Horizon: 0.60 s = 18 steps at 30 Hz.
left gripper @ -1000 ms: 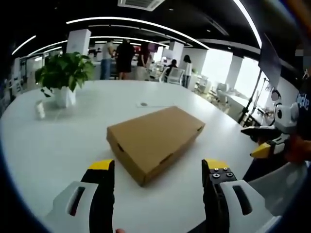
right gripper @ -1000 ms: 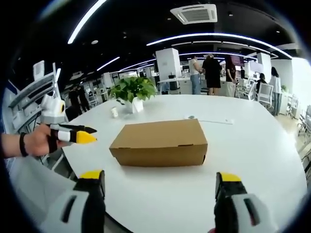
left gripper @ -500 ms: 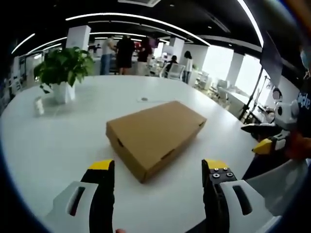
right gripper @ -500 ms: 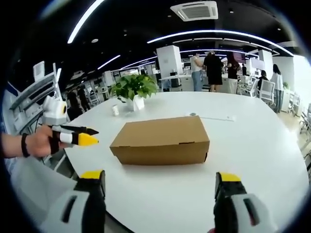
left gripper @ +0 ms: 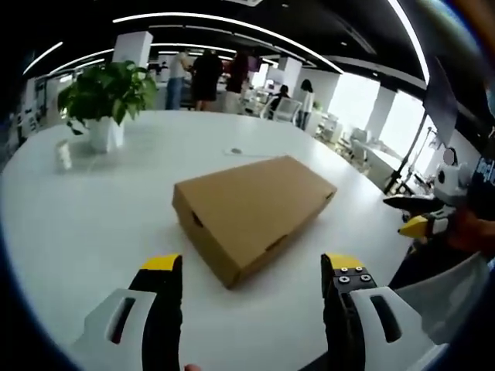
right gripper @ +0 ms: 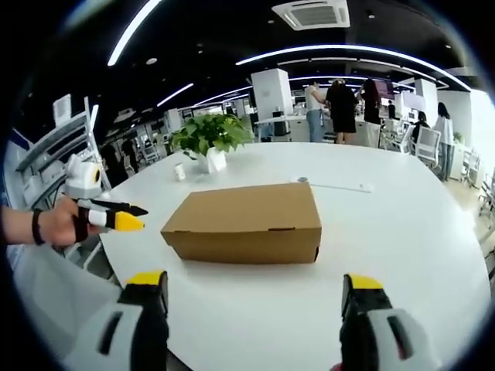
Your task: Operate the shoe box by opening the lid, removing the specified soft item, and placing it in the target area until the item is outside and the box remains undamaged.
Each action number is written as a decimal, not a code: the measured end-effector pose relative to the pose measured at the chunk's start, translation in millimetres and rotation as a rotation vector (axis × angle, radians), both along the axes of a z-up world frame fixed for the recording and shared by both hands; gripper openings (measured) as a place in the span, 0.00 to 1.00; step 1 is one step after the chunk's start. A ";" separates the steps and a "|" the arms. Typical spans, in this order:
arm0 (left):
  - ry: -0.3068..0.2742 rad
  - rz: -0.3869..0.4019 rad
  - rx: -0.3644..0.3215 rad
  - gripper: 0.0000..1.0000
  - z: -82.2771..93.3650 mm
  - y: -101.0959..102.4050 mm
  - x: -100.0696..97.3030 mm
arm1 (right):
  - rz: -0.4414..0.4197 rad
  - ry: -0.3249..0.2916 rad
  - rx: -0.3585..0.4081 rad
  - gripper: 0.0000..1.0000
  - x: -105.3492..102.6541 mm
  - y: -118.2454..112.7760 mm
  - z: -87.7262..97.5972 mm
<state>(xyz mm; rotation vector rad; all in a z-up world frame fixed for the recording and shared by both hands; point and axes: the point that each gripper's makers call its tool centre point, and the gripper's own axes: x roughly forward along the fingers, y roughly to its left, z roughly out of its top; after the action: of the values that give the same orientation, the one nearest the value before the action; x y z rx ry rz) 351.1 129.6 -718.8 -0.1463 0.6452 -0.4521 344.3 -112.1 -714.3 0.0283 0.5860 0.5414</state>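
Note:
A closed brown cardboard shoe box (left gripper: 251, 212) (right gripper: 246, 222) lies on the white round table (left gripper: 85, 209) (right gripper: 402, 224), its lid down. My left gripper (left gripper: 251, 267) is open, its yellow-tipped jaws wide apart just short of the box's near corner. My right gripper (right gripper: 255, 282) is open too, a little back from the box's long side. In the right gripper view the left gripper (right gripper: 108, 216) comes in from the left in a hand. The right gripper (left gripper: 421, 220) enters the left gripper view from the right. The soft item is hidden inside the box.
A potted green plant (left gripper: 104, 97) (right gripper: 207, 137) stands at the far side of the table, a small white object (left gripper: 63, 154) beside it. A flat strip (right gripper: 332, 185) lies behind the box. Several people stand far back in the office. The table edge runs close below both grippers.
Both views have shifted slightly toward the box, which looks a little larger. The box itself has not moved and both grippers stay open.

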 end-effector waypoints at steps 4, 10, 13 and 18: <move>0.017 0.007 -0.029 0.75 -3.8 -1.3 3.3 | -0.002 0.005 0.007 0.93 8.3 -2.2 -2.7; 0.031 -0.003 -0.012 0.75 -10.4 -1.9 9.0 | 0.014 0.006 -0.002 0.93 18.9 -4.5 -6.7; 0.034 -0.009 -0.009 0.75 -11.7 -3.3 12.6 | 0.016 0.010 -0.003 0.93 25.8 -5.7 -9.8; 0.035 -0.021 -0.001 0.75 -14.9 -7.3 19.0 | 0.034 0.011 -0.012 0.93 35.4 -3.7 -15.0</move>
<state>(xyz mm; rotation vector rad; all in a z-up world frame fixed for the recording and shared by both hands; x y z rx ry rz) 370.1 122.3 -733.7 -0.1492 0.6812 -0.4709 379.7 -115.8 -729.2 0.0101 0.6015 0.5715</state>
